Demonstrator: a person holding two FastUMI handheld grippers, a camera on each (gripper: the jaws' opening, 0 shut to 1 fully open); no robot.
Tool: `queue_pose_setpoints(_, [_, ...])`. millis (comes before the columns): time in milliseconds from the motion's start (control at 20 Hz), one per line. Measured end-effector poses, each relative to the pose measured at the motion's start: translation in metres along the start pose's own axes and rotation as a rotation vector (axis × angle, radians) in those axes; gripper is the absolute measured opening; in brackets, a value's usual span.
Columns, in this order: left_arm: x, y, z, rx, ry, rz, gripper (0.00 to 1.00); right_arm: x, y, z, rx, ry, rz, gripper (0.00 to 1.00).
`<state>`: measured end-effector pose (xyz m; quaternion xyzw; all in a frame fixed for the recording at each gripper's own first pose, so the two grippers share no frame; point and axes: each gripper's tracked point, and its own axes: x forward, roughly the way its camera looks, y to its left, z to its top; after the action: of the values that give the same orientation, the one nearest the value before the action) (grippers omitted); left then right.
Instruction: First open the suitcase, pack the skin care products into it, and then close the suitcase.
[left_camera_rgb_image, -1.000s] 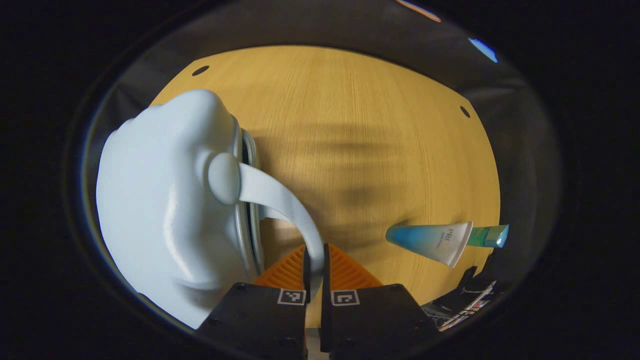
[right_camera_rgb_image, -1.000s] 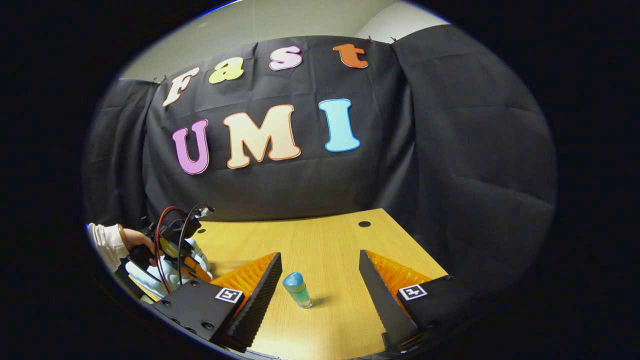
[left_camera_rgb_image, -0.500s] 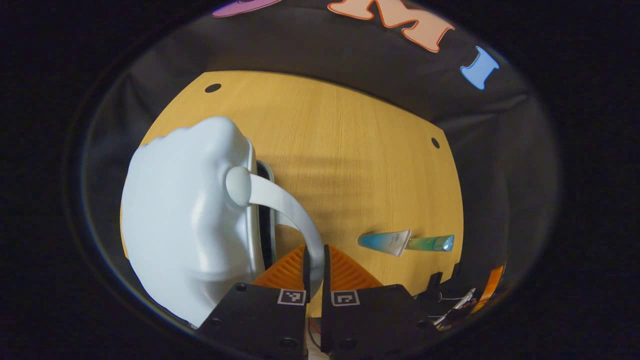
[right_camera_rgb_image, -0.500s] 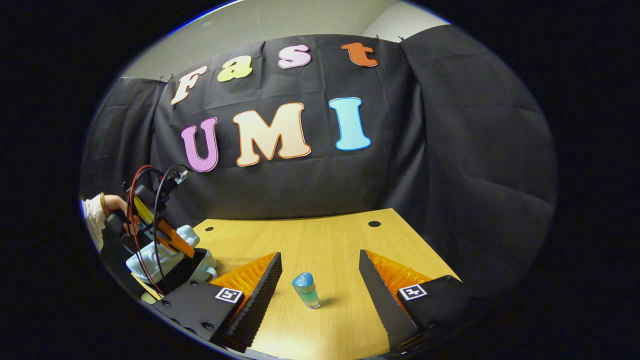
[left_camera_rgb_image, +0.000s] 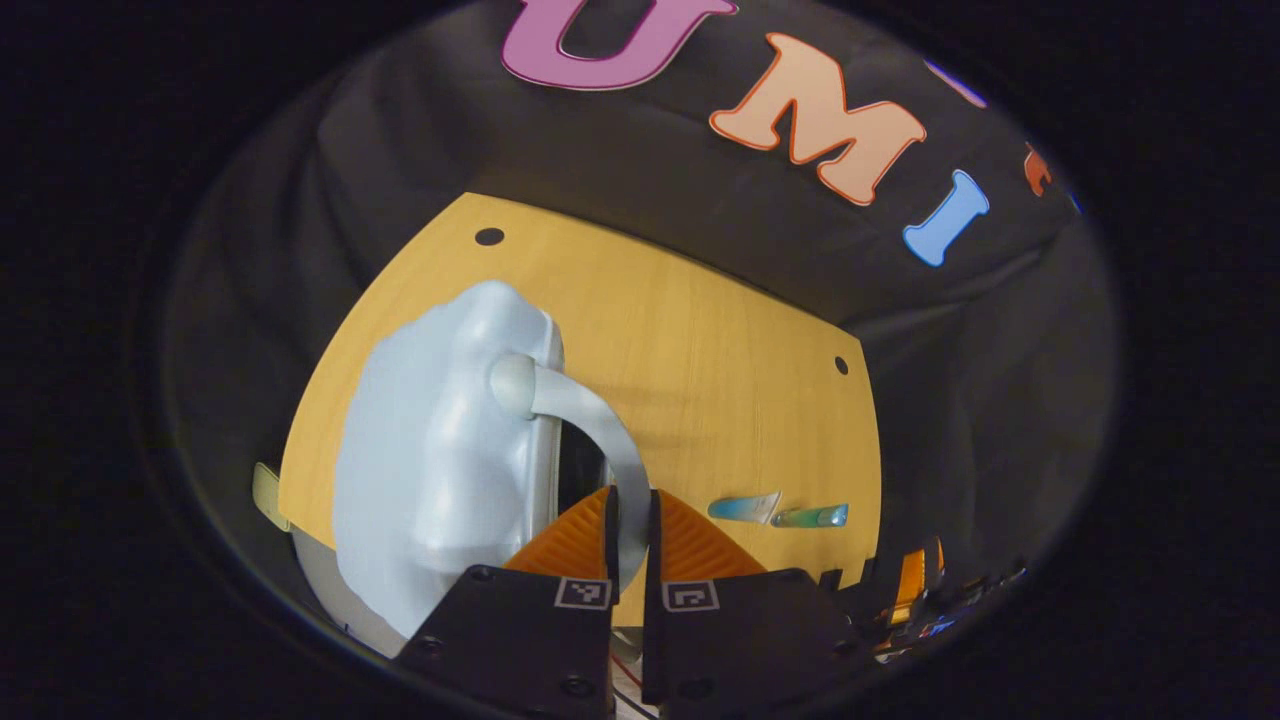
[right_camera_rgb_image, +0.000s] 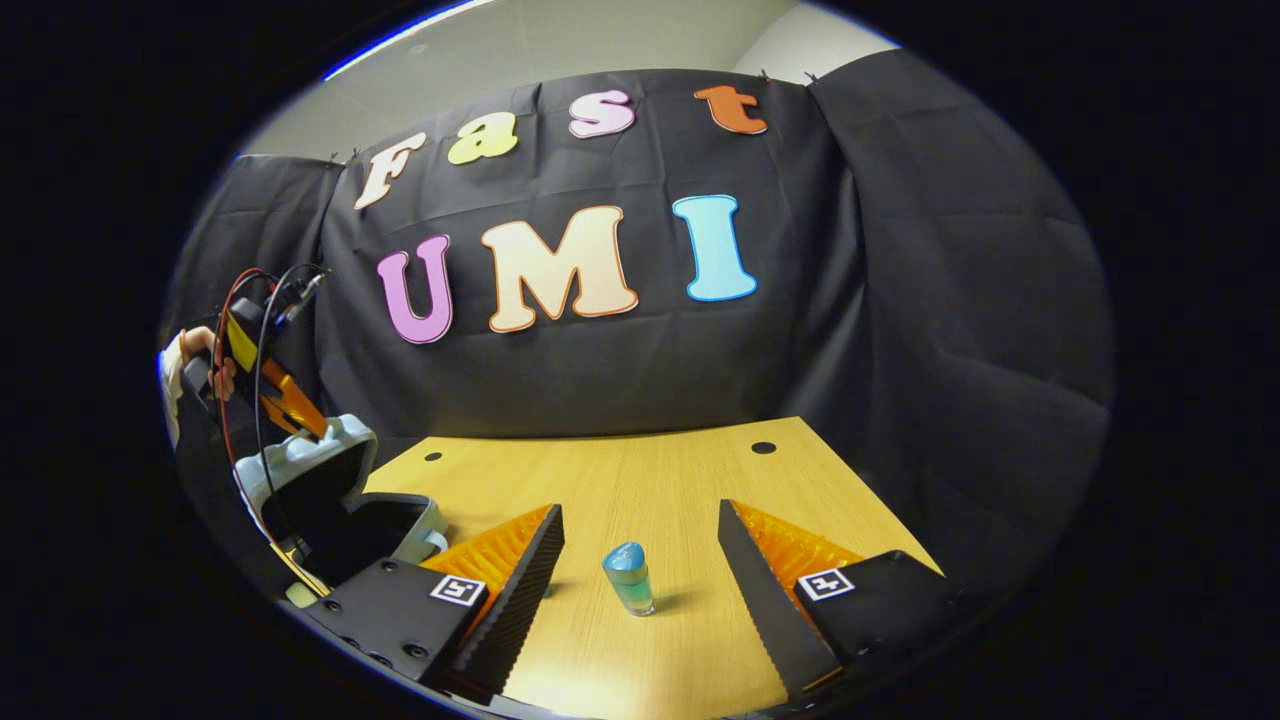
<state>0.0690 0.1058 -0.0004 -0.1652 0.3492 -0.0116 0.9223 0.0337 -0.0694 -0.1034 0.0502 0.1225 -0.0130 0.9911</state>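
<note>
In the left gripper view, the left gripper (left_camera_rgb_image: 630, 520) is pinching the curved handle (left_camera_rgb_image: 590, 420) of the pale blue suitcase (left_camera_rgb_image: 440, 470), with both fingers pressing against the thin strap from either side. The lid is lifting away from the base, and a dark gap is showing between the two halves just beside the handle. The lower edge of the suitcase is getting cut off behind the gripper's body, so where the shell meets the wooden table (left_camera_rgb_image: 700, 340) is hard to make out.

In the right gripper view, the suitcase (right_camera_rgb_image: 330, 490) is sitting at the far left of the table (right_camera_rgb_image: 620, 470), with its lid standing up and the dark inside showing. What lies inside is too dark to tell. The left gripper (right_camera_rgb_image: 300, 415) is meeting the top edge of the lid, with a hand (right_camera_rgb_image: 200, 365) holding it, partly hidden by cables and the edge of the view.

The right gripper (right_camera_rgb_image: 640, 560) is hovering over the table with its fingers spread wide and touching nothing. Between them, farther off, the skin care tube (right_camera_rgb_image: 630, 580) is lying on the table, pointing end-on, so most of its length is hidden. In the left gripper view, the tube (left_camera_rgb_image: 775, 512) is lying small and flat on the table, well apart from the suitcase.
</note>
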Motion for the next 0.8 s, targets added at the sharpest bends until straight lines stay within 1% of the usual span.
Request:
queue_pose_setpoints(400, [-0.078, 0.083, 0.026, -0.03, -0.127, 0.109, 0.05, -0.006, 0.02, -0.001, -0.006, 0.002, 0.028, 0.97])
queue_pose_setpoints(600, [-0.101, 0.127, 0.027, -0.041, -0.155, 0.163, 0.05, -0.008, 0.034, -0.005, -0.014, 0.006, 0.04, 0.97])
queue_pose_setpoints(800, [-0.12, 0.179, 0.023, -0.027, -0.157, 0.224, 0.05, -0.004, 0.046, -0.006, -0.014, 0.003, 0.03, 0.97])
